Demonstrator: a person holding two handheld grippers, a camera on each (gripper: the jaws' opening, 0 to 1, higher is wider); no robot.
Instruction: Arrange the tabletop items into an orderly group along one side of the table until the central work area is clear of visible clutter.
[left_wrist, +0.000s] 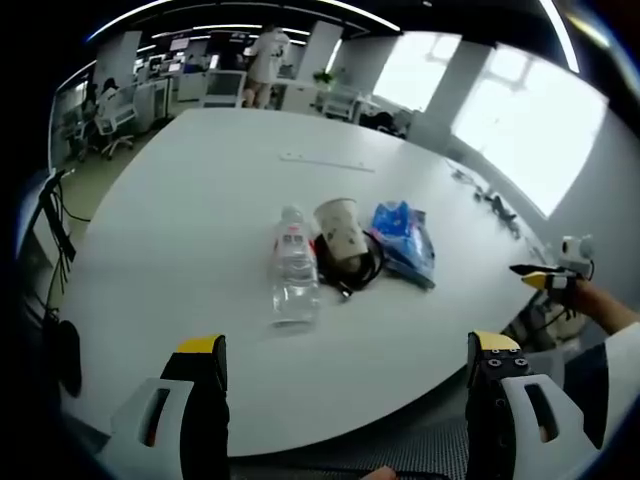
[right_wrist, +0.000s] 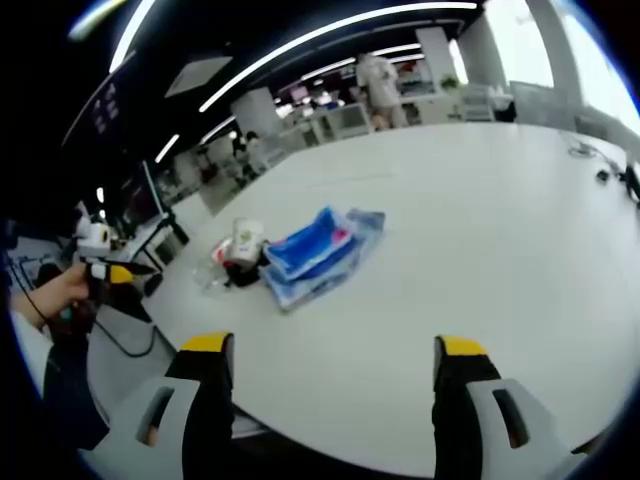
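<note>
Table (left_wrist: 200, 180): large, white, rounded edge; landmark for all entries below.

Bottle (left_wrist: 294, 268): clear plastic, white cap, red-and-white label; lies on its side on the table, cap toward the far edge. In the right gripper view it is only a faint clear shape (right_wrist: 210, 272) at the near-edge end of the group.

Cup (left_wrist: 341, 232): tan paper, tipped on its side, just beside the bottle, resting on the cable. Right gripper view: white rim toward the camera (right_wrist: 245, 240).

Cable (left_wrist: 352, 270): black, coiled, under and around the cup, between bottle and pack.

Pack (left_wrist: 404, 240): blue plastic wrapper, flat on the table, touching the cable's far side from the bottle. Right gripper view: largest item of the group (right_wrist: 320, 250), with a bit of pink showing.

All four items sit close together on the table.

Left gripper (left_wrist: 350, 375): jaws wide apart, nothing between them, held off the table's near edge. Seen also in the right gripper view (right_wrist: 112, 272), yellow tips, in a hand (right_wrist: 55, 292).

Right gripper (right_wrist: 333, 368): jaws wide apart, empty, over the table's edge, well apart from the items. Seen in the left gripper view (left_wrist: 545, 278), held by a hand (left_wrist: 598, 300).

Far side of table: office desks, chairs, a person (left_wrist: 268, 55) standing.
</note>
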